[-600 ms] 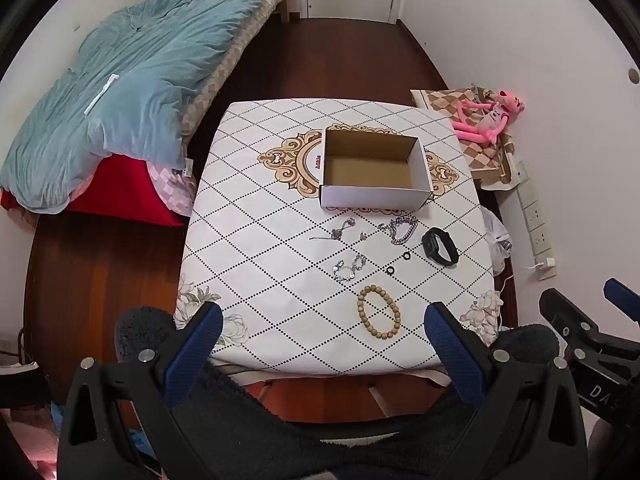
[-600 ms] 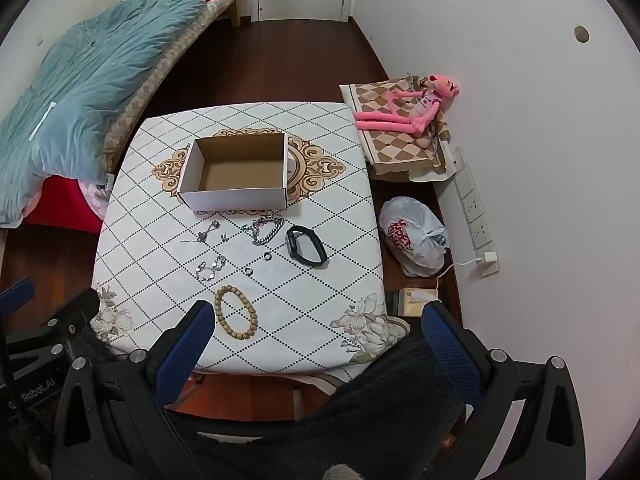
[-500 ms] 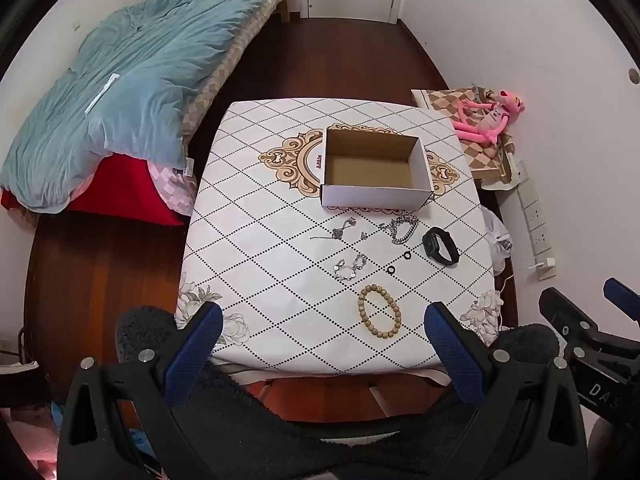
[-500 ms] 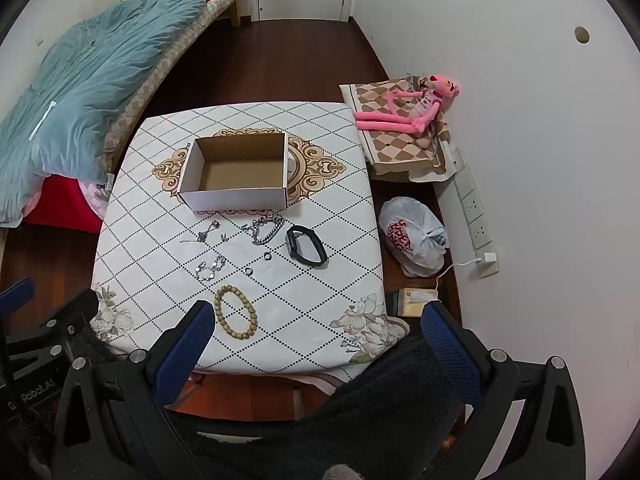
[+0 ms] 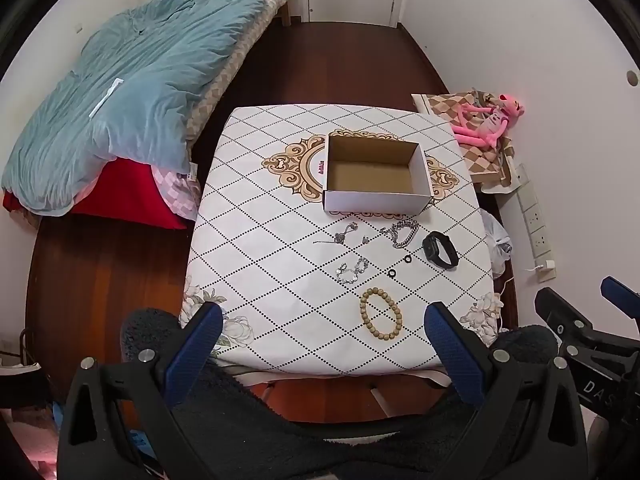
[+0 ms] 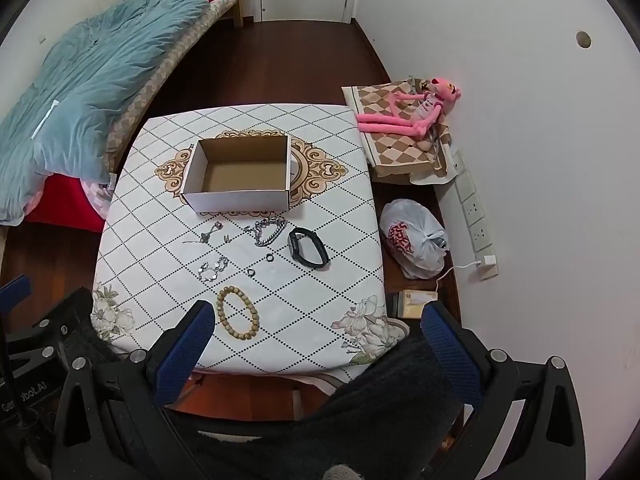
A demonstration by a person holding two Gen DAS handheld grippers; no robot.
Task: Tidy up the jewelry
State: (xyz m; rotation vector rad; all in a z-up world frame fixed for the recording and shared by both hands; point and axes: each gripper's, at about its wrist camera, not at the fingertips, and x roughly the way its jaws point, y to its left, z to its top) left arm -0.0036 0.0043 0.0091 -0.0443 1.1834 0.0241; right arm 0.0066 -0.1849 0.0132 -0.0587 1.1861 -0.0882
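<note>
- Left wrist view: the left gripper [image 5: 322, 334] hangs above the near edge of the table [image 5: 256, 240] with its blue-padded jaws spread wide and nothing between them.
- An open white cardboard box [image 5: 376, 176], brown inside, sits toward the far middle of the table.
- The jewelry lies loose on the cloth in front of the box: a tan wooden bead bracelet [image 5: 380, 319] nearest the camera, a black wristband [image 5: 440, 250] to the right, a silver chain bracelet [image 5: 402, 233] just before the box, and two small dark rings [image 5: 400, 266].
- Two smaller silver pieces [image 5: 348, 252] lie left of these; they may be earrings or a thin chain, too fine to tell.
- Right wrist view: the right gripper [image 6: 318, 330] also stands fully open and holds nothing, over the table's near edge.
- The bead bracelet [image 6: 238, 312] lies just beyond its left finger; the black wristband [image 6: 308, 247] rests apart from the box [image 6: 240, 176].
</note>
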